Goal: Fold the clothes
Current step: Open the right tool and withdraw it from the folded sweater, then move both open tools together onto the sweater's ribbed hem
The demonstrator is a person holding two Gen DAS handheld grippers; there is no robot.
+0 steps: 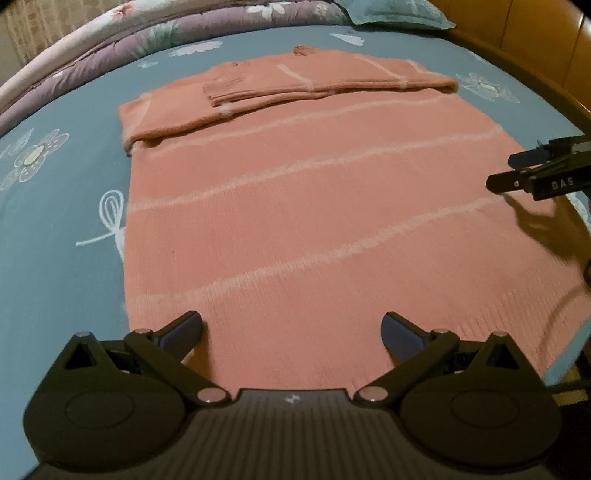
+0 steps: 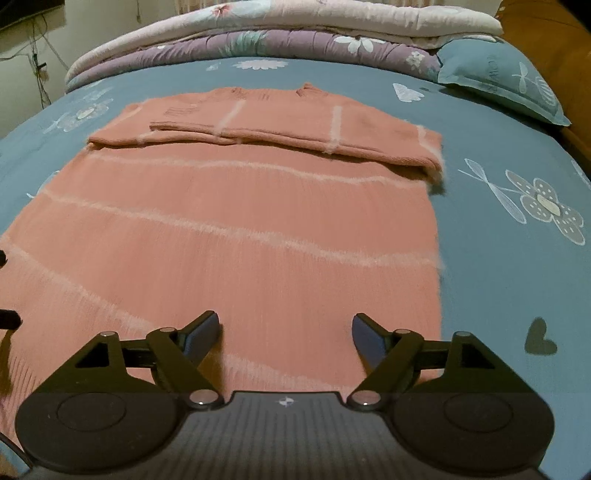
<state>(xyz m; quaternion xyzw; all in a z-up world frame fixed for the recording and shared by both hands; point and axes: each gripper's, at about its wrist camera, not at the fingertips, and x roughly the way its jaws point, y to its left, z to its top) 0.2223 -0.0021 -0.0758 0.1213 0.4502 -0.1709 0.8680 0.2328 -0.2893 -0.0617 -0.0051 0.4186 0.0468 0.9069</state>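
Note:
A salmon-pink knitted sweater (image 1: 295, 206) with pale stripes lies flat on the bed, its sleeves folded across the chest at the far end. In the right wrist view the same sweater (image 2: 236, 236) fills the middle, the folded sleeves (image 2: 295, 136) across its top. My left gripper (image 1: 291, 332) hovers open over the sweater's near hem, nothing between its fingers. My right gripper (image 2: 286, 332) also stands open above the near hem, close to the sweater's right edge, empty. The right gripper's fingers (image 1: 517, 177) show at the right edge of the left wrist view.
A blue bedsheet (image 2: 498, 280) with white flower prints lies under the sweater. A folded purple and pink quilt (image 2: 258, 40) is piled at the far end, with a blue pillow (image 2: 506, 77) beside it. A wooden bed frame (image 1: 517, 33) runs along the right.

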